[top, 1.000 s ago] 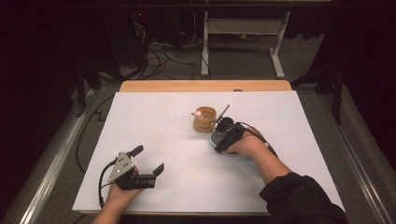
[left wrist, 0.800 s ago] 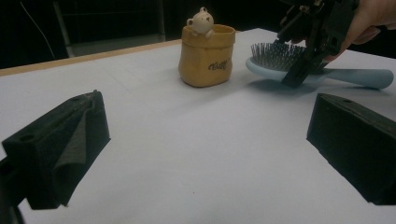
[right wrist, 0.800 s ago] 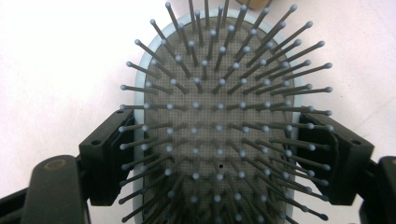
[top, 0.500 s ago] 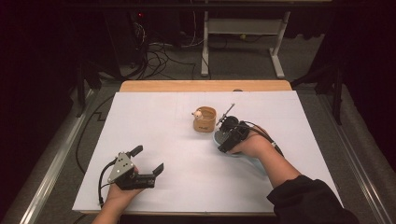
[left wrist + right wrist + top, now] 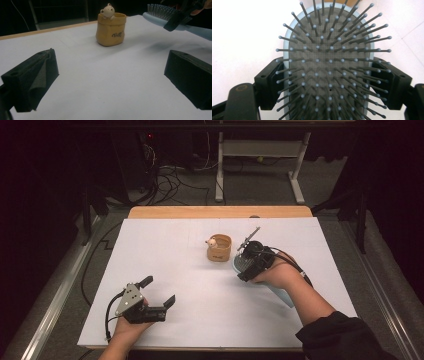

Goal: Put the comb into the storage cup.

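My right gripper is shut on the head of a light blue hairbrush, holding it above the white sheet, bristles up. In the right gripper view both jaws press the sides of the hairbrush. Just left of it stands a small tan pot with a bear figure on its rim. My left gripper rests open on the sheet at the near left, nothing between its jaws. In the left gripper view the pot stands ahead and the hairbrush hangs at the upper right.
A white sheet covers the table, with a strip of wooden tabletop at the far edge. Beyond it are cables on the floor and white desk legs. Metal rails run along both sides.
My right gripper has lifted the hairbrush and drifted a little to the right, away from the pot. The left gripper has stayed put.
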The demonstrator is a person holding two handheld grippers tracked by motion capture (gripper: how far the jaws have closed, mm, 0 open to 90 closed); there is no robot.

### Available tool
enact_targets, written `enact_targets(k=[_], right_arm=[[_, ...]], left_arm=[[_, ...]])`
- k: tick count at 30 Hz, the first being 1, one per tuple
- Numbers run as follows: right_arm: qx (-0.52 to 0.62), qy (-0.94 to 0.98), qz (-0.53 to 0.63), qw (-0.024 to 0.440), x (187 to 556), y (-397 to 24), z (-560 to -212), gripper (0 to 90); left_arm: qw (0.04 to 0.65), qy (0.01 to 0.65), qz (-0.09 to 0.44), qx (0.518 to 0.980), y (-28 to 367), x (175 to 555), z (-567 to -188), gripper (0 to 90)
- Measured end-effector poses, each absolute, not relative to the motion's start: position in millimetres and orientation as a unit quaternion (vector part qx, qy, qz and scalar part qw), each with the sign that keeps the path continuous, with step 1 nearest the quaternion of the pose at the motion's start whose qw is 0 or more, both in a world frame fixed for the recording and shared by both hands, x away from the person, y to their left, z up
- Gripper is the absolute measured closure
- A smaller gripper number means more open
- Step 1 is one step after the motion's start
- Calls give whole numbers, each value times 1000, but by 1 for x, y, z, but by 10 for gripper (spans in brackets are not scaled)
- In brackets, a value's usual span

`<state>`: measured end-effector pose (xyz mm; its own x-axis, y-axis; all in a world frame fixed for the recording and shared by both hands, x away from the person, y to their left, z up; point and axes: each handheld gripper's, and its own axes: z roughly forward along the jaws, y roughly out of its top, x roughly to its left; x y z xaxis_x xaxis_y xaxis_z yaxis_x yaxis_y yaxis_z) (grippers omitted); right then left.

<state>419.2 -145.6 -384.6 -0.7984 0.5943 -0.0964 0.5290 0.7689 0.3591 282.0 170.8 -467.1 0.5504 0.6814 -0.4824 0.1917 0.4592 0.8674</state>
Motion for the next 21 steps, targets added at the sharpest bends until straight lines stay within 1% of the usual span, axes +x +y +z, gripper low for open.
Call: enact_targets(k=[7, 21], right_arm=[[303, 933, 157, 109, 415, -151, -372, 206], [301, 932, 161, 122, 408, -156, -361, 207]], left_arm=[[731, 444, 167, 491, 171, 282, -467, 3], [731, 443, 167, 491, 171, 282, -467, 3]])
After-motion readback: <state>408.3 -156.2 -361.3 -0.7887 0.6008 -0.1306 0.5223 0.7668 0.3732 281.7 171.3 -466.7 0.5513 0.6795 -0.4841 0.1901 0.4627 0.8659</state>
